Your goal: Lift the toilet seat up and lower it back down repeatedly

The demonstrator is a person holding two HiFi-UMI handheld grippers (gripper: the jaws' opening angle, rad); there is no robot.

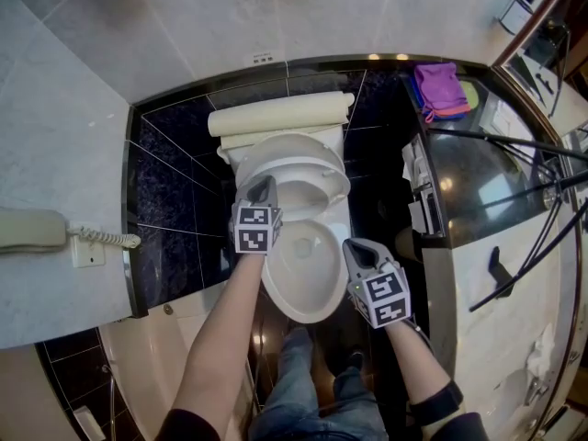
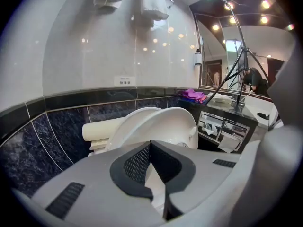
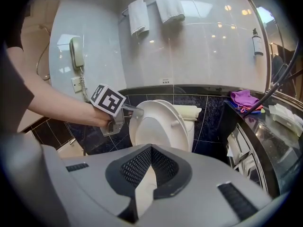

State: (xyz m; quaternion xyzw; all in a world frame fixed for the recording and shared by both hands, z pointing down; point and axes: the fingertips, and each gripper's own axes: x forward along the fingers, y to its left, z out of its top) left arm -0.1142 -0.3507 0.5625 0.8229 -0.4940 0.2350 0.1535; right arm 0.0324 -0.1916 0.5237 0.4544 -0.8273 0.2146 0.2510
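Lift looks done: toilet seat [image 3: 181, 130] nearly upright, closed empty left tongs [image 3: 137, 110] at its rim. Right tongs [image 3: 150, 147], closed and empty, hang below it. Next: lower gently.

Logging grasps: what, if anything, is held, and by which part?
Nothing. The shut left gripper meets the rim of the raised white plastic toilet seat; the right gripper is shut, empty.

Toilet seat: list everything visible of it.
The seat is a white, glossy, plastic-looking oval ring. It stands raised, almost upright, leaning back toward the wall, above the open bowl. A small bumper sticks out of its underside. The closed left claw appears to meet its upper rim; the right claw is shut and apart from it.
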